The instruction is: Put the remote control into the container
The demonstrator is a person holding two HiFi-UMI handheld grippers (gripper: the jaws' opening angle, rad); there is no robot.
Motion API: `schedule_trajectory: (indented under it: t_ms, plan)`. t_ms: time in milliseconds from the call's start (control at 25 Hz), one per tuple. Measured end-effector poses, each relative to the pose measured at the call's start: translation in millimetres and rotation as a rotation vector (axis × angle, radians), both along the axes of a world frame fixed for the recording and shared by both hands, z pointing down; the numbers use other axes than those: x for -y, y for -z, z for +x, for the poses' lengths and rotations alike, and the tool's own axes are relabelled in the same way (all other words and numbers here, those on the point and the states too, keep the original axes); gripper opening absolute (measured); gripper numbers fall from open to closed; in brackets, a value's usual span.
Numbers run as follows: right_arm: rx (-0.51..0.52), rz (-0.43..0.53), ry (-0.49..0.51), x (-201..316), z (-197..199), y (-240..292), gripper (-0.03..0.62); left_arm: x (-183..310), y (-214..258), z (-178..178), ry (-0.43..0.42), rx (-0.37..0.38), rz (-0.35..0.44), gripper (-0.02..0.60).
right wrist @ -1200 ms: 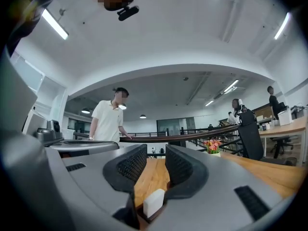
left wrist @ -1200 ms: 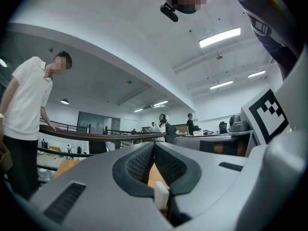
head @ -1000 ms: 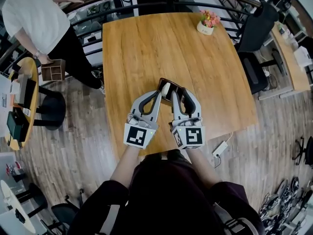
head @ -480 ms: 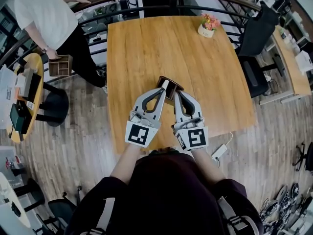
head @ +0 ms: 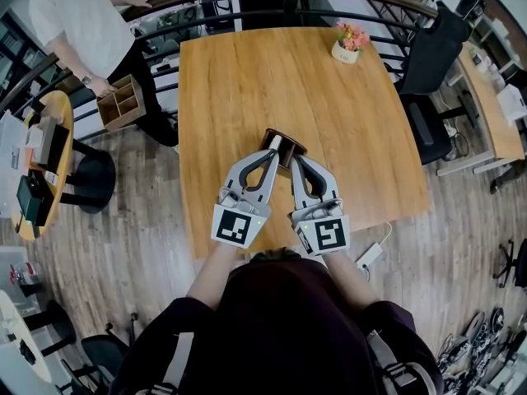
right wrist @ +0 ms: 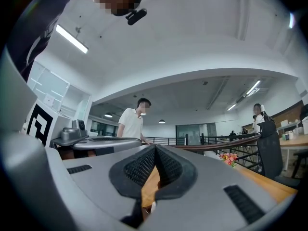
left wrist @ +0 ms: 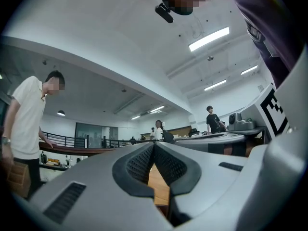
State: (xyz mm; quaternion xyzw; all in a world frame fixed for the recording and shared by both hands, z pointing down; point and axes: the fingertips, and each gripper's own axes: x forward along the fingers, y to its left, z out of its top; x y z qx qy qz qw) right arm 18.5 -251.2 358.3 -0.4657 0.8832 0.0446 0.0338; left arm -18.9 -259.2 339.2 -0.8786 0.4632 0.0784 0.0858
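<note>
Remote control, white and slim (head: 276, 144): in the head view it is seen inside the dark brown open-topped container (head: 290, 145), which rests on the light wooden table (head: 247, 64) just ahead of the two grippers. Only a pale strip of it is shown, at the container's left side. Whether it lies flat or leans on the wall cannot be told.

It is judged to be a light, stiff plastic body with a smooth, rather slippery shell. If a hold were needed, it would best be pinched across its narrow width near the middle, so that neither end swings. From how things lie, the task is judged to be as good as done.

The left gripper (head: 270, 153) is closed, its ribbed pads meeting at the tip with nothing between them. The right gripper (head: 295, 161) has just been closing and is likewise fully closed, with nothing held. Both tips are at the container's near rim.

Nothing else can be made out in the brown container. A small white pot (head: 346, 49) at the table's far edge holds pink flowers. A pale wooden divided box (head: 123, 101) is carried by a person in a white shirt, off the table. What its compartments hold cannot be made out.
</note>
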Motion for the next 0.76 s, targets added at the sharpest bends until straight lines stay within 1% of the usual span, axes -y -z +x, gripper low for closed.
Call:
schedule_trajectory:
  t_ms: [760]
  plan:
    - [-0.001,0.008,-0.012,-2.8,7.0,1.6,0.015,-2.7,-4.1,3.2,-0.001,0.008,-0.012,0.012]
